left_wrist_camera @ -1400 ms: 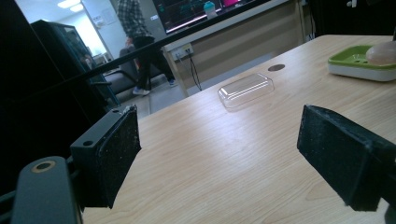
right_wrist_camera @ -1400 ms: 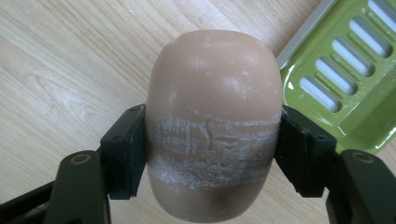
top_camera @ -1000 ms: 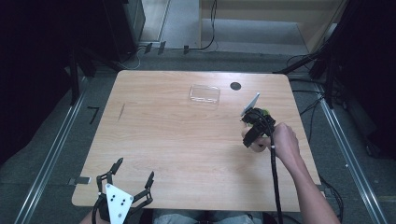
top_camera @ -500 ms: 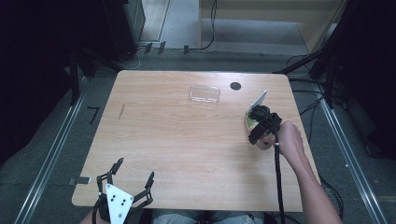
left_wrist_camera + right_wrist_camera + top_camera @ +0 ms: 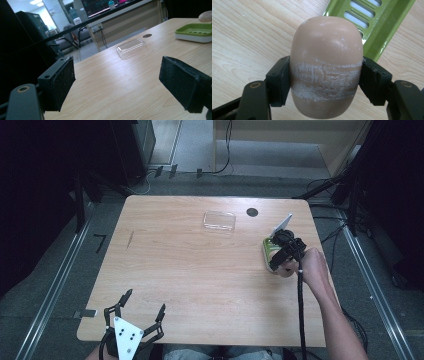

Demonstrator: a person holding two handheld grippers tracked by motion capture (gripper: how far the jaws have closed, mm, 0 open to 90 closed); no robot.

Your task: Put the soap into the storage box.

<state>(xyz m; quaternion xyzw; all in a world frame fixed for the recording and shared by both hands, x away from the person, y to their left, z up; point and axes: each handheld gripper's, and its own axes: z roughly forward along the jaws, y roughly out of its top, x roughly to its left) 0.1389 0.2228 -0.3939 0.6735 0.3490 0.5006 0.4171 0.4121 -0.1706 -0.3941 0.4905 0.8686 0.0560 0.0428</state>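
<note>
Both pads of our right gripper [image 5: 325, 82] clamp the soap bar [image 5: 326, 67] by its sides, just short of the green soap dish [image 5: 372, 25]. We should centre it over the slots, lower gently, then release. Our left gripper [image 5: 134, 317] waits open, near the table's [image 5: 200, 270] front edge.

Soap [image 5: 325, 67] in my right gripper [image 5: 325, 82], just above the soap dish [image 5: 270, 252] at table [image 5: 200, 270] right; lid [image 5: 219, 220] behind-left, my left gripper [image 5: 135, 317] near front-left edge.
</note>
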